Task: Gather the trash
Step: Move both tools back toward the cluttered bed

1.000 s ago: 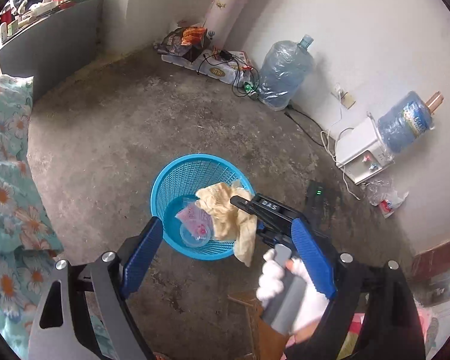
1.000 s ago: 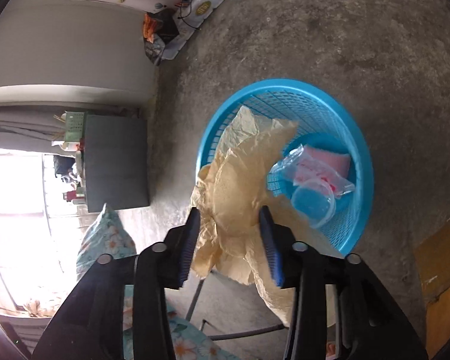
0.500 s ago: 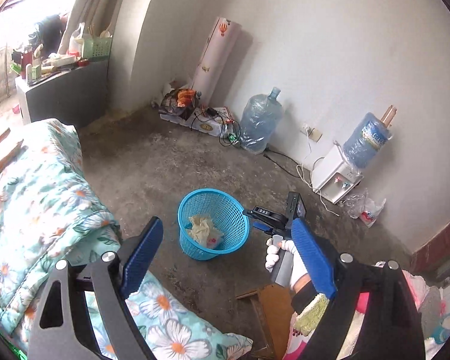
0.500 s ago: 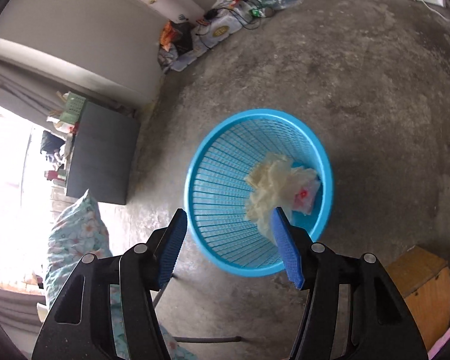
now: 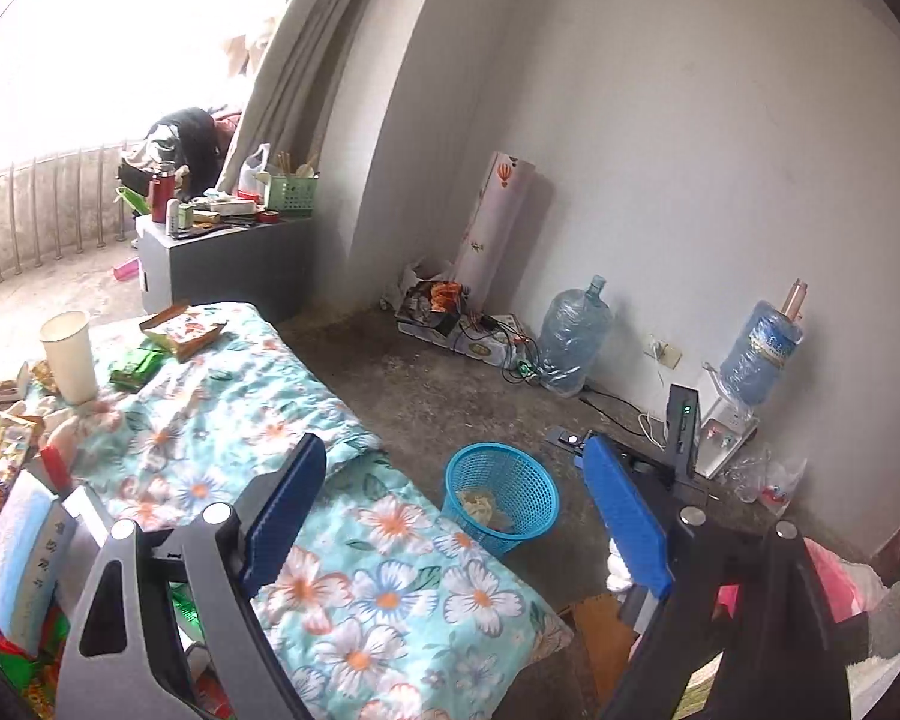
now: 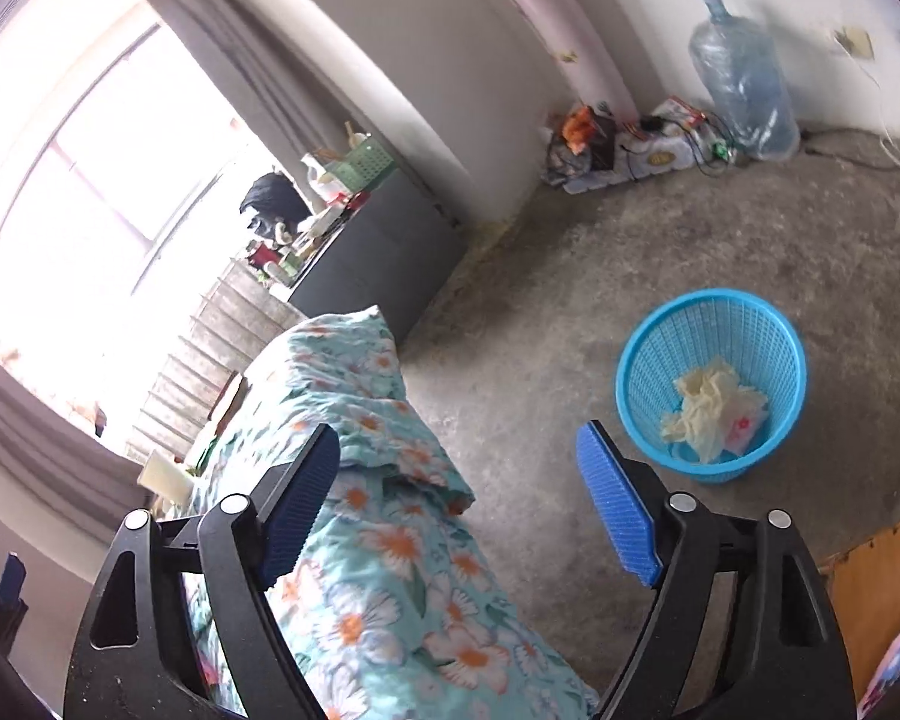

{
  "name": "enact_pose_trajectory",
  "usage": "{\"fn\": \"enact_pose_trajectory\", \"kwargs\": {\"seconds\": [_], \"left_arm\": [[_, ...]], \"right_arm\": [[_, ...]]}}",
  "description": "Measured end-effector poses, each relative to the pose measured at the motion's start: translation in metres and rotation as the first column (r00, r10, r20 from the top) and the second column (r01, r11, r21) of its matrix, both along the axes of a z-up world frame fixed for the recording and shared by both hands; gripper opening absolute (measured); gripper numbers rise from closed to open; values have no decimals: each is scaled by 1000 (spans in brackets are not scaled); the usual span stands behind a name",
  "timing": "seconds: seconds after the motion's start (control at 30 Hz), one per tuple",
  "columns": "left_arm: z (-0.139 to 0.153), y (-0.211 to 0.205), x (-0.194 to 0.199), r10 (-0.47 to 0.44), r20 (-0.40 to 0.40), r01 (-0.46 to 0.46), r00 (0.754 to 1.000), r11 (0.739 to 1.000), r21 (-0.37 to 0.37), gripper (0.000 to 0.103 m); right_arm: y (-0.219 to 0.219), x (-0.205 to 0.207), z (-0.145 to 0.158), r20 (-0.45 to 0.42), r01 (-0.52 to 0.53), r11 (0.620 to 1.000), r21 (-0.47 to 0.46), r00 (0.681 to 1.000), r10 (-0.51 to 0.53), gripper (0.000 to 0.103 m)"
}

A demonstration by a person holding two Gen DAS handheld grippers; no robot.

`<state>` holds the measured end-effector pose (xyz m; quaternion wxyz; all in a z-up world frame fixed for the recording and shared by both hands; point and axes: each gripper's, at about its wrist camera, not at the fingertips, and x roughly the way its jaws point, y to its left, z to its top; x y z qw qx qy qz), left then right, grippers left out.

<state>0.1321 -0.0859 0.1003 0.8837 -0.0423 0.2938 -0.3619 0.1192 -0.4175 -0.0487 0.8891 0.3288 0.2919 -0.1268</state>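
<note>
Blue ribbed pads line both grippers, and both sets of jaws stand spread wide with nothing between them: the left gripper (image 5: 456,483) hangs over the flowered quilt (image 5: 390,588), and the right gripper (image 6: 459,480) is held above the same quilt's edge and the bare concrete floor (image 6: 630,252). Just past the left gripper's right finger, a white-gloved hand (image 5: 618,564) shows low in the left wrist view, beside the black body of the other tool. On the floor just beside the bed stands the blue mesh basket (image 6: 648,360), upright, with the crumpled yellowish paper (image 6: 702,402) lying inside it against a clear bag with a pink and red print (image 6: 741,423); in the left wrist view the basket (image 5: 534,480) sits between the two blue pads, well below them. An orange-brown board (image 6: 870,588) lies on the floor at the right edge. On the bed farther left, more litter waits: a white paper cup (image 5: 69,354) standing upright, a green packet (image 5: 135,369), an open printed carton (image 5: 180,327) and snack wrappers (image 5: 0,438) near the frame edge. Beyond, a grey cabinet (image 5: 228,267) loaded with bottles stands by the curtain. Against the far wall lean a rolled mat (image 5: 492,222), an empty water jug (image 5: 573,336) and a dispenser with a blue bottle (image 5: 756,354).
</note>
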Motion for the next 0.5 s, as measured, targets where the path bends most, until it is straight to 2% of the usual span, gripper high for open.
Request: {"fn": "enact_pose_trajectory", "kwargs": {"seconds": [0.07, 0.13, 0.3, 0.5], "left_arm": [[1, 24, -2, 48, 5, -48, 999, 999, -2, 85], [3, 49, -7, 108, 12, -108, 994, 994, -15, 85], [4, 120, -20, 274, 21, -273, 961, 961, -50, 85], [-9, 198, -37, 450, -18, -450, 893, 890, -70, 85]], "right_arm": [[25, 4, 14, -13, -33, 994, -102, 999, 32, 89], [47, 5, 26, -10, -88, 982, -166, 996, 87, 90], [83, 9, 35, -1, -260, 956, -138, 965, 263, 91], [141, 24, 31, -38, -417, 903, -103, 909, 415, 91]]}}
